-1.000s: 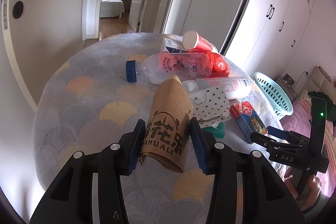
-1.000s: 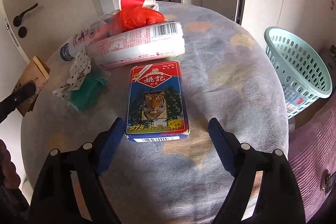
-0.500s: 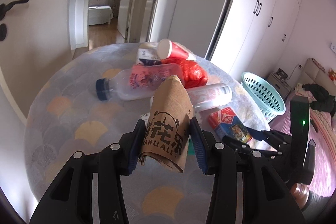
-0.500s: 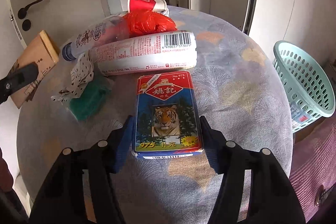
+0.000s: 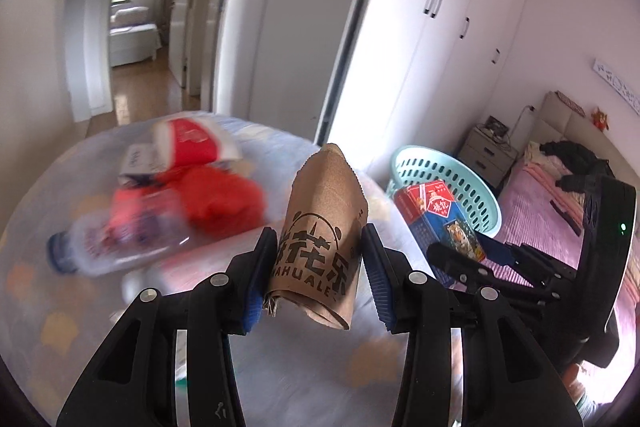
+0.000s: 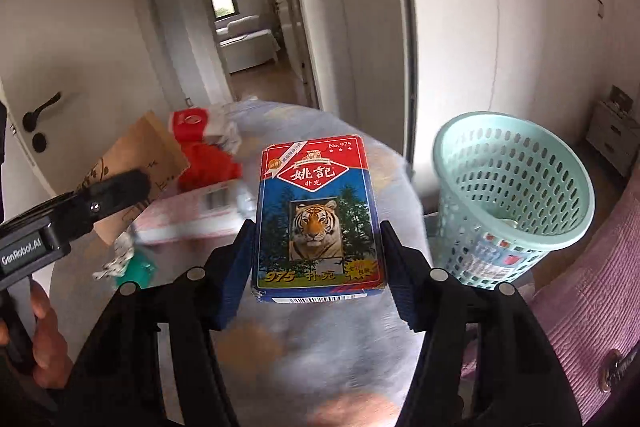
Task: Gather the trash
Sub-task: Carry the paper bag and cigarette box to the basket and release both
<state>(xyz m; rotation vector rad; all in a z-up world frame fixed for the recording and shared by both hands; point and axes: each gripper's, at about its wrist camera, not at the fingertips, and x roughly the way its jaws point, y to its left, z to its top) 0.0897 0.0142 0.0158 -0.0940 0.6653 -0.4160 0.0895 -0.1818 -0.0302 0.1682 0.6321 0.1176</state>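
Brown kraft paper, rolled into a loose tube with dark printing, sits pinched between the blue-padded fingers of the left gripper (image 5: 319, 269); this paper bag (image 5: 324, 239) is lifted clear of the counter (image 5: 304, 367), its top end tilted away from the camera. The right gripper (image 6: 316, 261) has its fingers pressed against both long sides of a red-and-blue card box (image 6: 318, 217) with a tiger picture, which is also held up off the surface with its barcode end toward the camera. Seen from the left wrist, the box hangs to the right of the bag, in front of a pale green perforated basket (image 6: 516, 195) that stands on the floor just past the counter's right edge. Toward the counter's far left side lies the remaining litter, blurred: a red paper cup (image 5: 188, 139) on its side, a crumpled red plastic bag (image 5: 224, 201) beside it, and a clear bottle (image 5: 116, 247) with a blue cap nearer the left edge. A green scrap (image 6: 138, 269) with spotted white paper rests closer to the near left edge. A pink bedspread (image 6: 592, 291) fills the right.
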